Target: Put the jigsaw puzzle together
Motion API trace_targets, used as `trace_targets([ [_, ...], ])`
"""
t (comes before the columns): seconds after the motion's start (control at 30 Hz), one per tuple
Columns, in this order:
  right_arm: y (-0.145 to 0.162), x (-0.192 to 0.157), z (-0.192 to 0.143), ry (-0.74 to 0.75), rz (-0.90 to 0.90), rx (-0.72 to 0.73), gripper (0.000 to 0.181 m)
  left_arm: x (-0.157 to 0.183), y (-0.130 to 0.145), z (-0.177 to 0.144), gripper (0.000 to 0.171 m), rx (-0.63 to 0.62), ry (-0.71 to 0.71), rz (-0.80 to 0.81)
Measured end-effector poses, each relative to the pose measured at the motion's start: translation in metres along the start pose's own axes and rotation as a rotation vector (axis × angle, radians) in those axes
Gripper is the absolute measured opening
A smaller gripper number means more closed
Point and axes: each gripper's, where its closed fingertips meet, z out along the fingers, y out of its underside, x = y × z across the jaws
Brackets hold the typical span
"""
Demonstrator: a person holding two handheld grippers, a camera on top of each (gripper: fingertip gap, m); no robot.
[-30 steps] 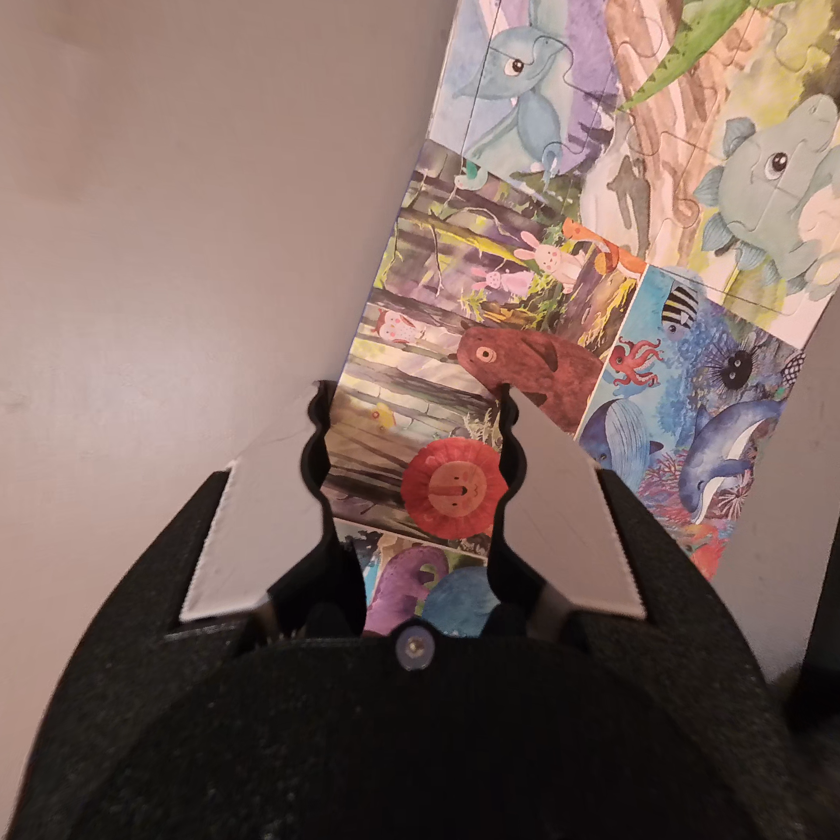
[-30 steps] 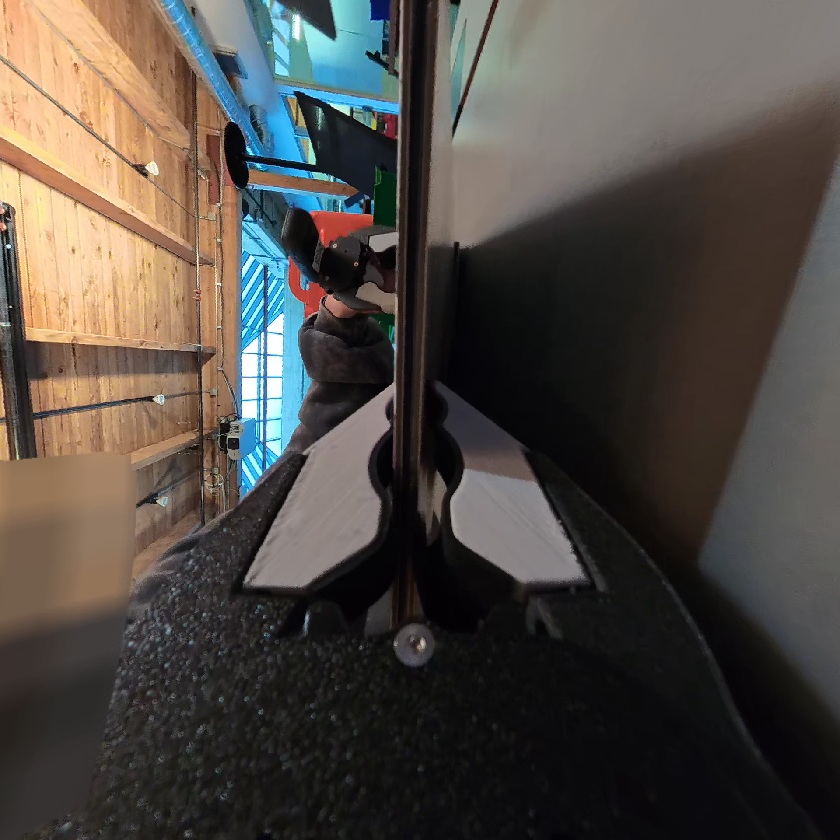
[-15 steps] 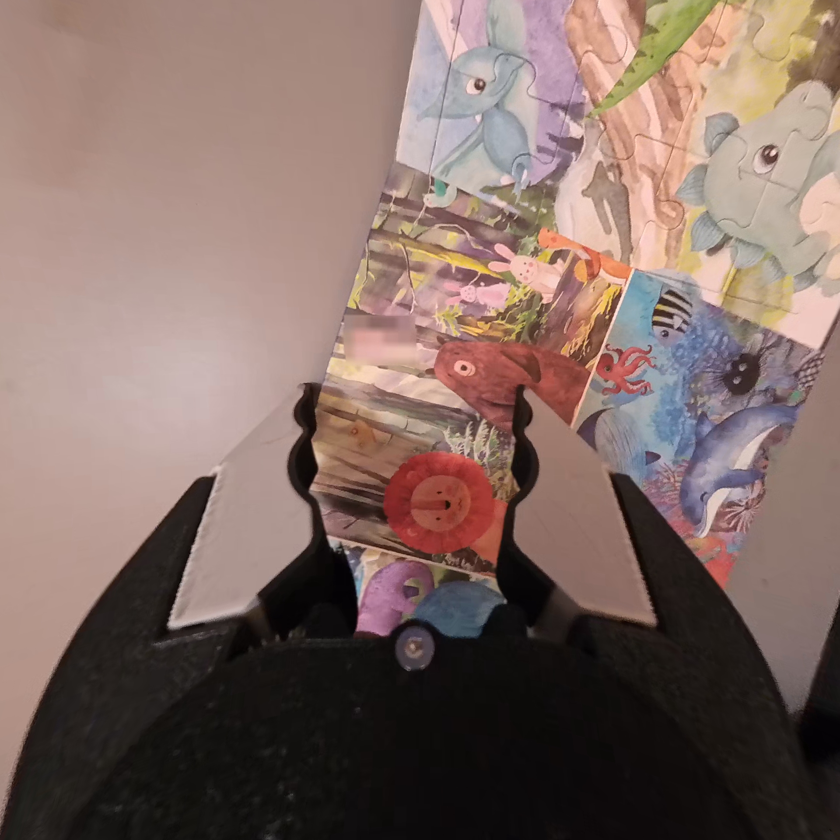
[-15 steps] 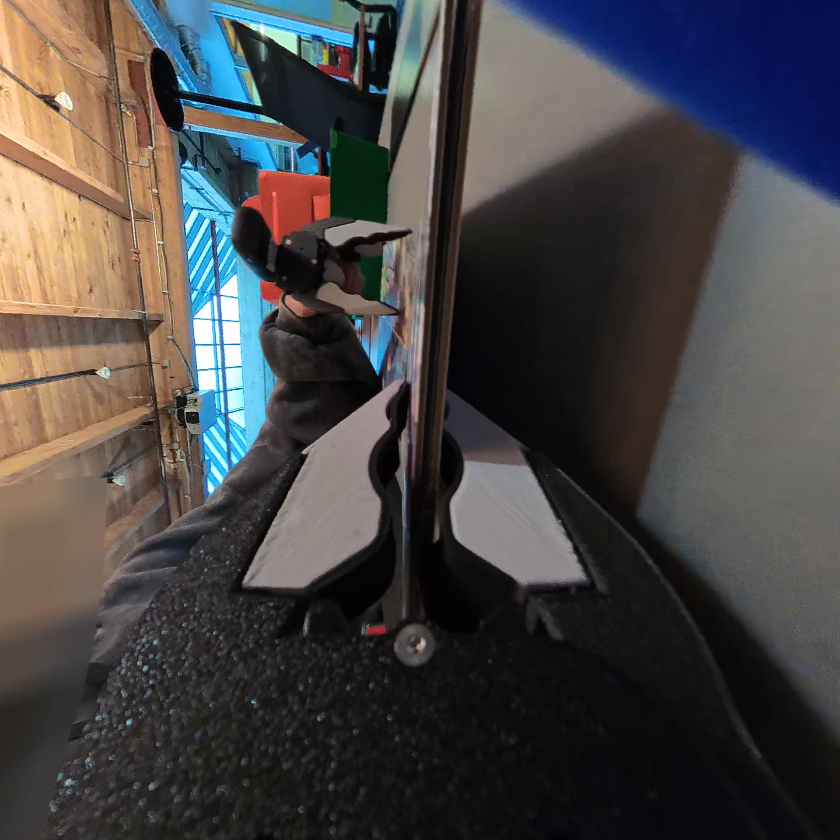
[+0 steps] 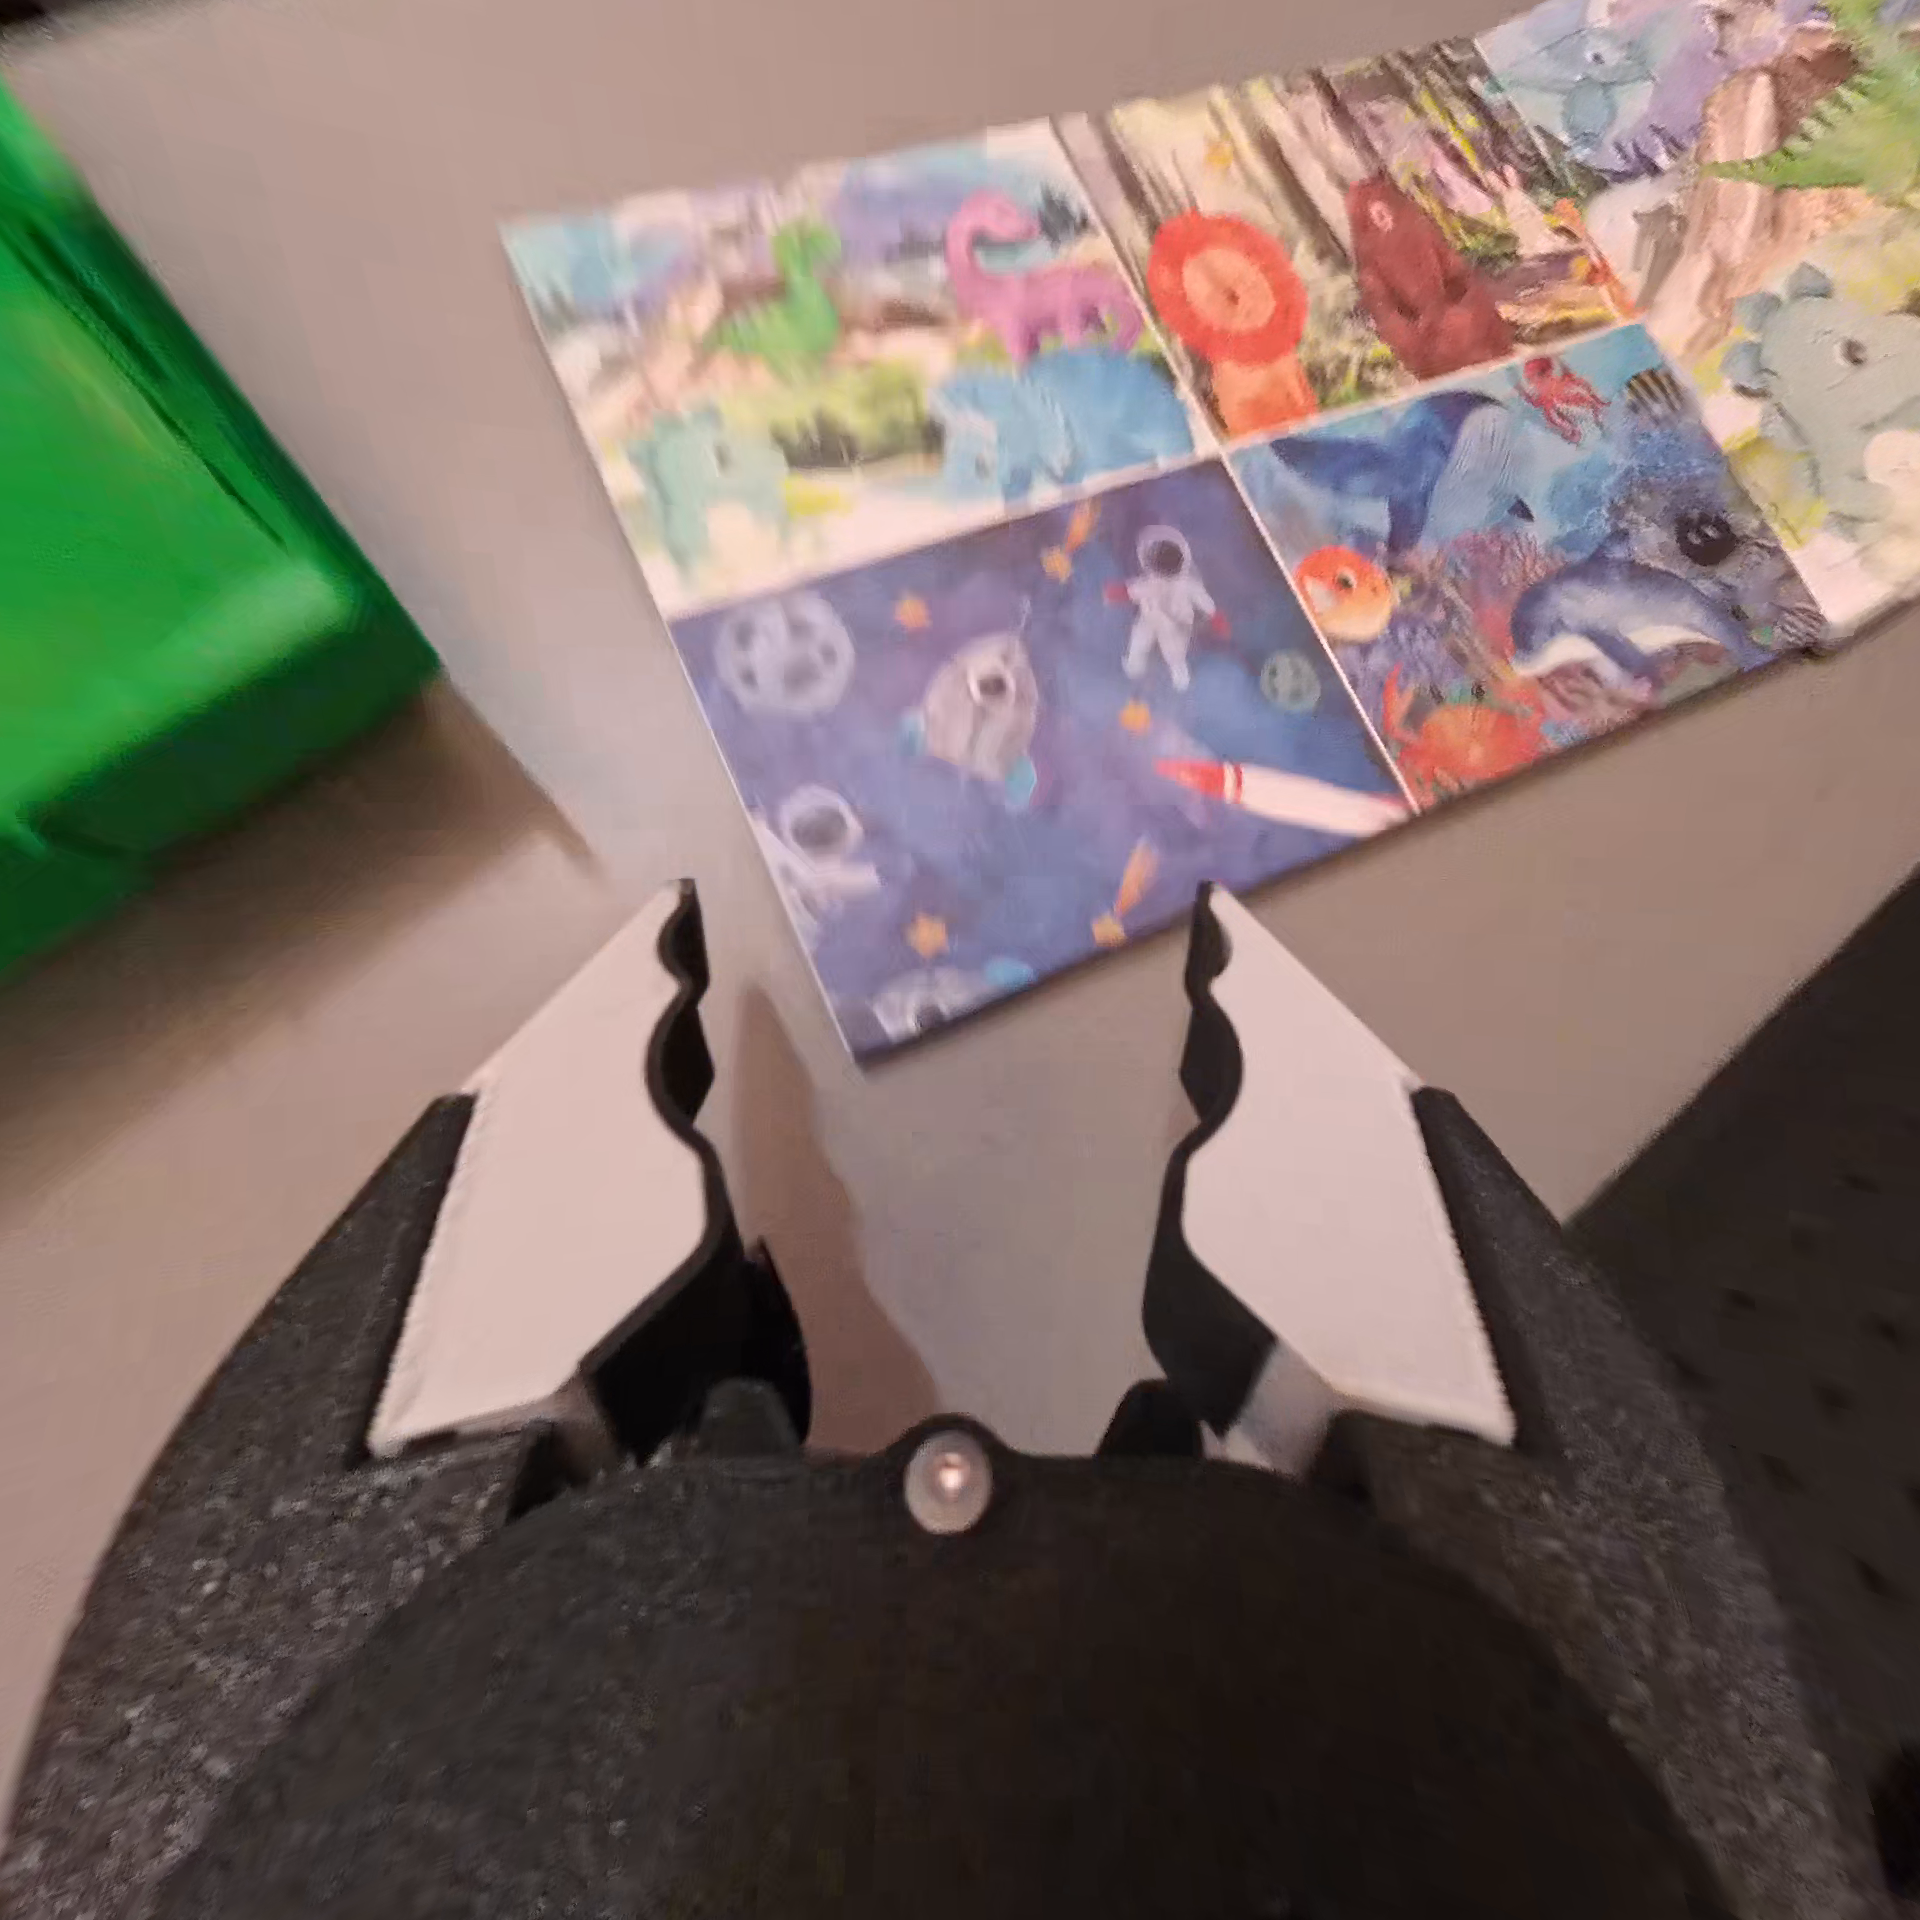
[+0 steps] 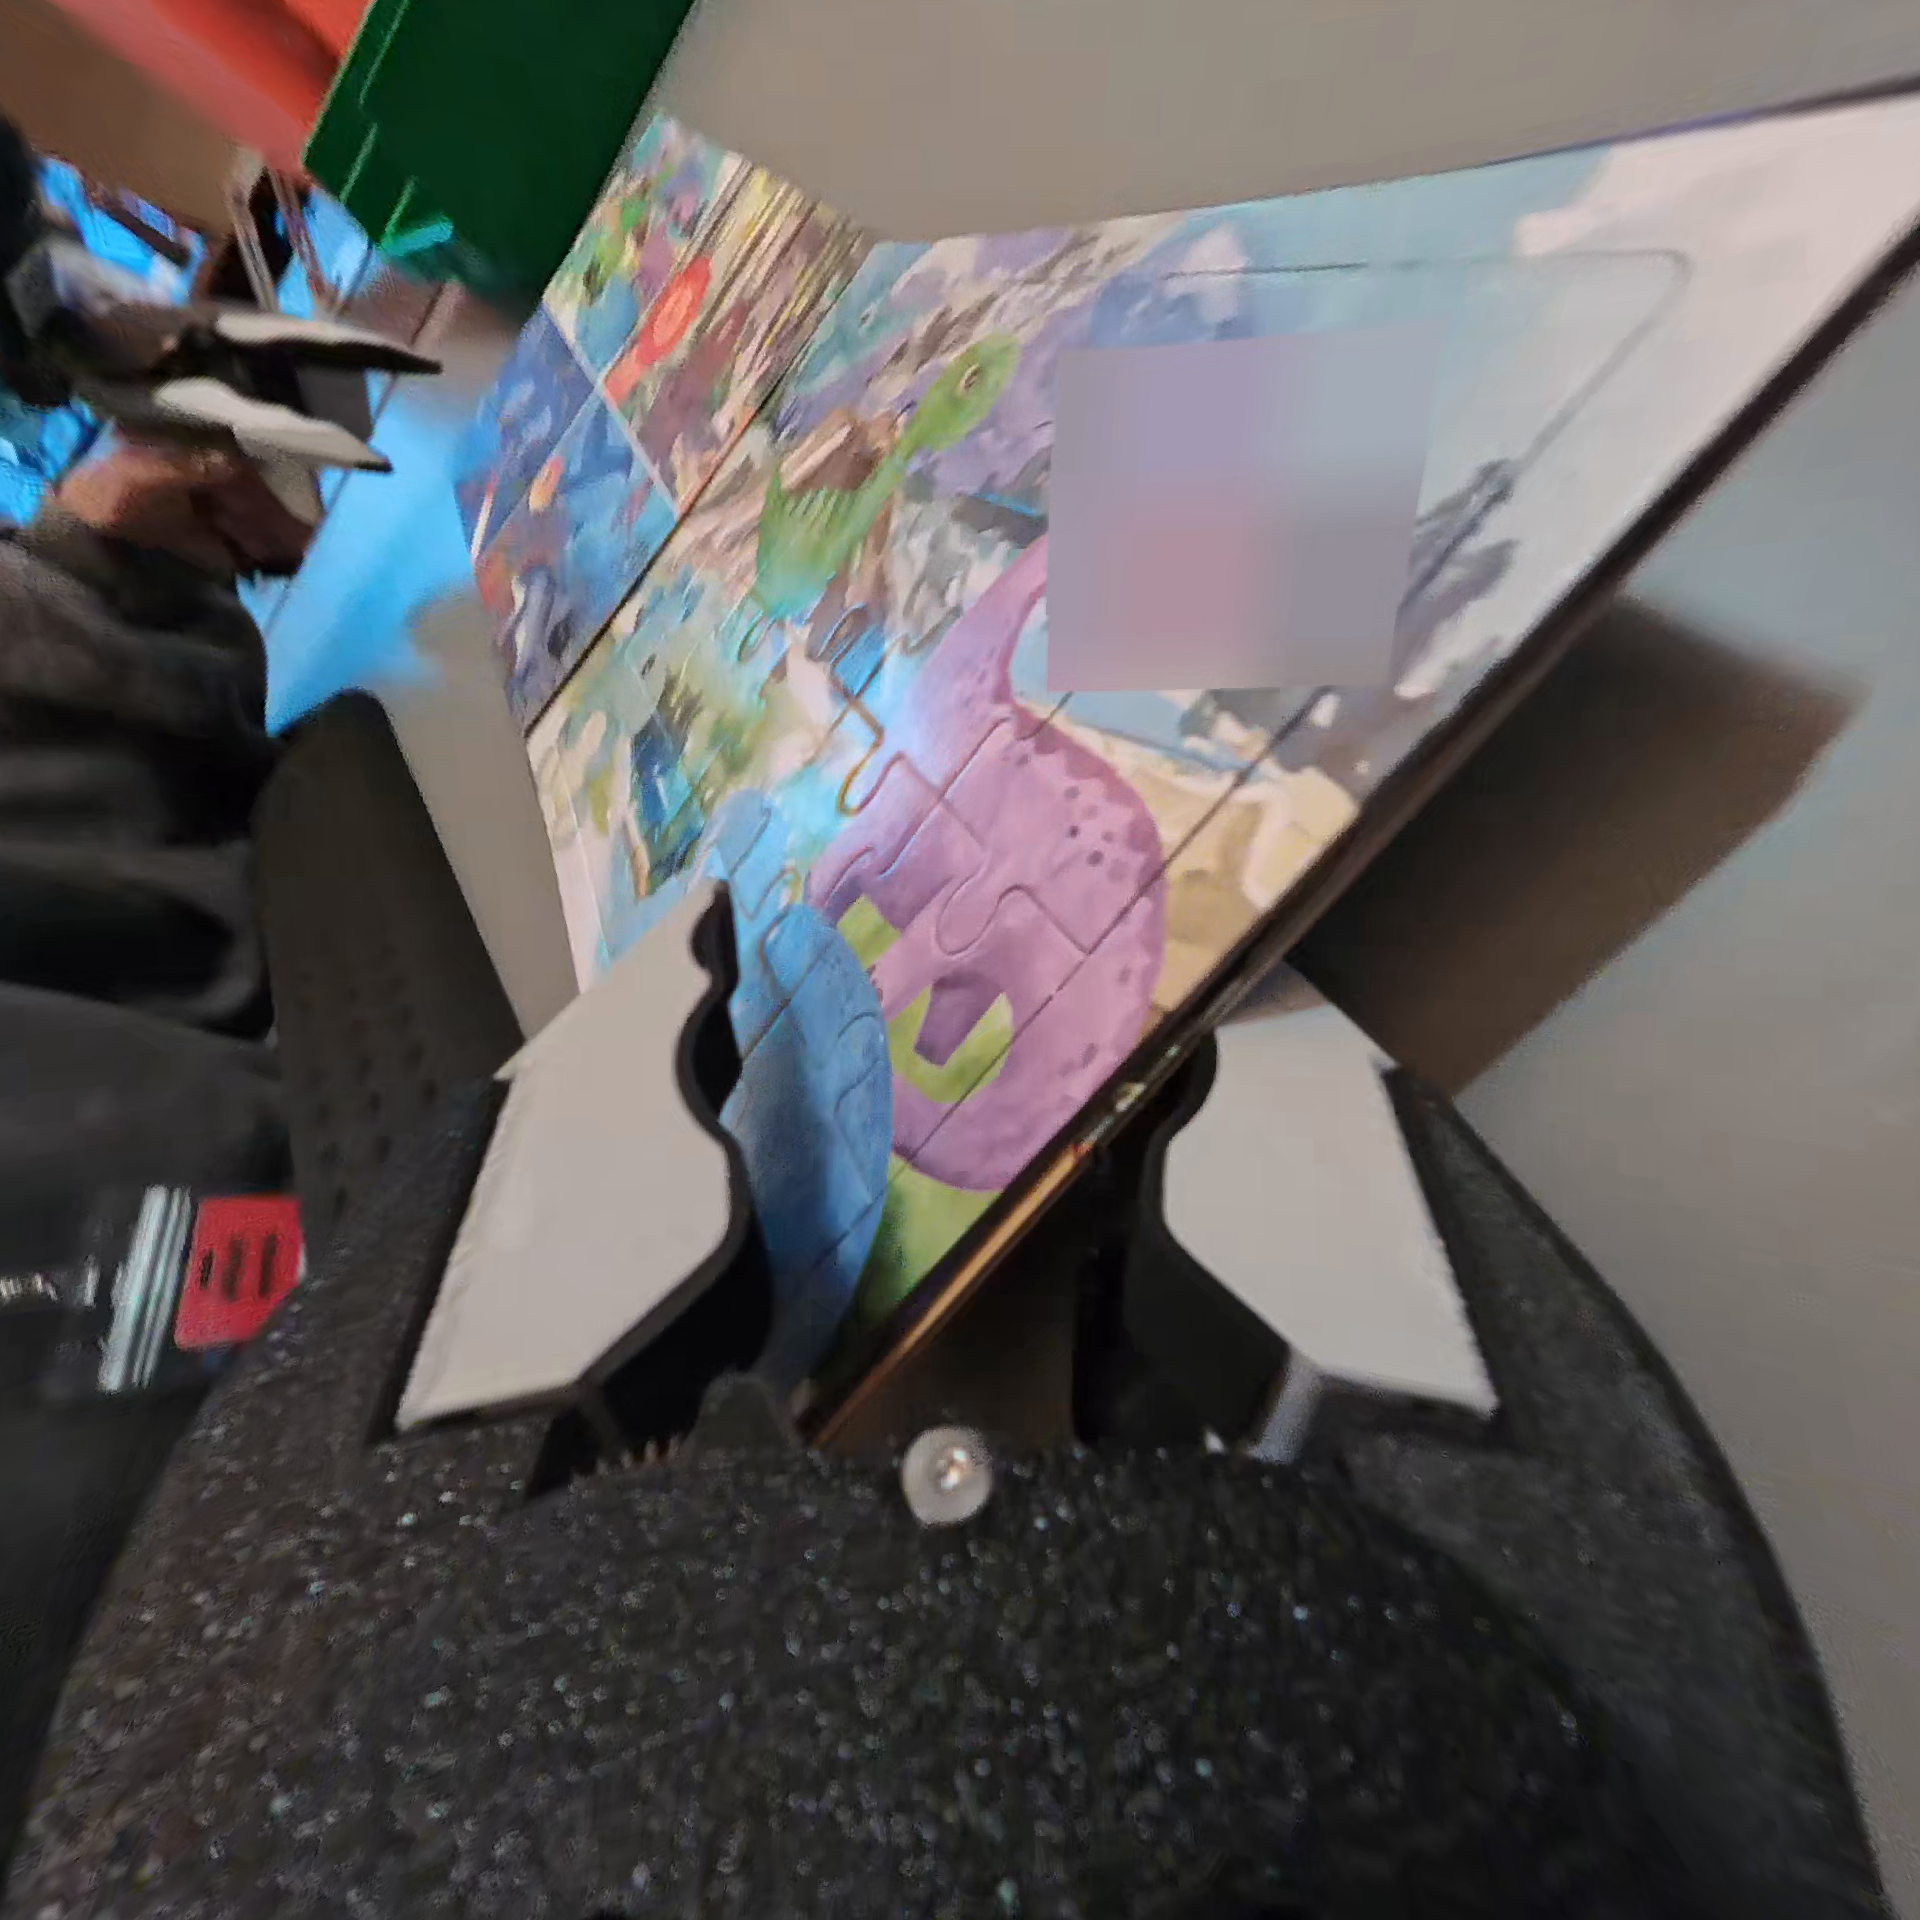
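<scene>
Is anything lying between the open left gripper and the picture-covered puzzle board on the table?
Nothing visible does. Only bare grey table lies between the left gripper and the near corner of the colourful illustrated puzzle board. The green box sits off to its left.

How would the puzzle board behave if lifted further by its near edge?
The puzzle board looks thin and flat with a straight edge, so probably stiff. The right gripper has opened around it, so it may slide. Cut pieces could spill if tilted.
</scene>
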Motion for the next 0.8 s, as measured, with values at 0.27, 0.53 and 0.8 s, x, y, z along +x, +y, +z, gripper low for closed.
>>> trace_targets([
  [0.27, 0.013, -0.001, -0.008, 0.074, -0.152, -0.201, 0.1, 0.014, 0.019, 0.013, 0.089, -0.004, 0.136, -0.054],
  [0.53, 0.029, 0.012, -0.028, 0.246, -0.132, -0.441, 0.117, 0.004, 0.016, 0.021, 0.065, -0.019, 0.076, -0.011],
  [0.8, 0.018, 0.042, -0.046, 0.57, -0.125, -0.481, 0.1, 0.003, 0.013, 0.024, 0.053, 0.008, 0.062, -0.041],
])
